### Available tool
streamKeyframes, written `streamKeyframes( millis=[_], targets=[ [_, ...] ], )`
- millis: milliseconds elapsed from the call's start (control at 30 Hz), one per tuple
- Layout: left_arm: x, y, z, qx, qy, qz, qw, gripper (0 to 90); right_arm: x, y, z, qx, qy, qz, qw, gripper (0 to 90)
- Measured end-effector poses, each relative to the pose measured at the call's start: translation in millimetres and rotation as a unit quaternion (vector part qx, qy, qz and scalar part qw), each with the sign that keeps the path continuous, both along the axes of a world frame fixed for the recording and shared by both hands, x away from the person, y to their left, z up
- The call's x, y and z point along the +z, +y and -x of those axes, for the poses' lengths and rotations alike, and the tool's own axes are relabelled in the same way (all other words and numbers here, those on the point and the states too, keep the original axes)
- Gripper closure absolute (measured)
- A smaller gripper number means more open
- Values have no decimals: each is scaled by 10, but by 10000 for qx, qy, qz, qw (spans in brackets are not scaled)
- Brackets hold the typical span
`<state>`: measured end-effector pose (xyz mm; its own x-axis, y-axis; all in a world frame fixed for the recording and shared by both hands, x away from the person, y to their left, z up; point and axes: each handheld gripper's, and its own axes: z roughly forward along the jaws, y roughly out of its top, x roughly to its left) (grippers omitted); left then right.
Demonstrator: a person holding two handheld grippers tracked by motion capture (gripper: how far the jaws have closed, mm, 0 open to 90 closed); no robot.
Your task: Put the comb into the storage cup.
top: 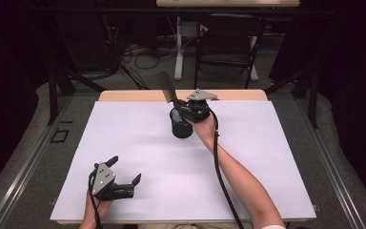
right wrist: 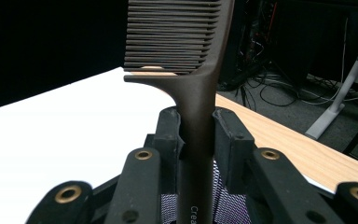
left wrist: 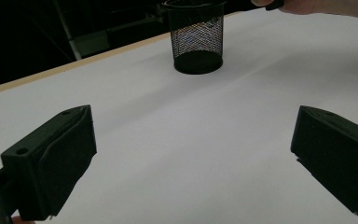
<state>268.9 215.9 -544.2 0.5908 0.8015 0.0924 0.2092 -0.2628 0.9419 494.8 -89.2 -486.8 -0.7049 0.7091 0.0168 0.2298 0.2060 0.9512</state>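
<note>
White covering spreads over your desk, with dark curtains around it and cables on the floor beyond the far edge.

Your right gripper has its jaws clamped on the handle of a dark comb, teeth end up, held upright over the mesh cup that shows just beneath the jaws. From above, the comb rises tilted from the right gripper, directly over the cup near the desk's far middle. Whether the handle tip is already inside the cup you cannot tell from here.

Judge the comb as light, stiff plastic with a smooth, narrow handle; it could pivot between the jaws if held loosely, so grip the flat of the handle below the teeth, as you do now, never the teeth themselves. The cup looks light and could tip if the handle knocks its rim.

Your left gripper has its jaws wide apart, empty, hovering low near your edge of the desk, well apart from the cup.
</note>
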Motion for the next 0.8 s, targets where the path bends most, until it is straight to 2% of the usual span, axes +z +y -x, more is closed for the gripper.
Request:
streamKeyframes(
  millis=[800],
  targets=[
    [4, -2, 3, -9, -2, 12, 10000, 0, -55, -9, -4, 47, 168, 292, 9994, 727]
  ],
)
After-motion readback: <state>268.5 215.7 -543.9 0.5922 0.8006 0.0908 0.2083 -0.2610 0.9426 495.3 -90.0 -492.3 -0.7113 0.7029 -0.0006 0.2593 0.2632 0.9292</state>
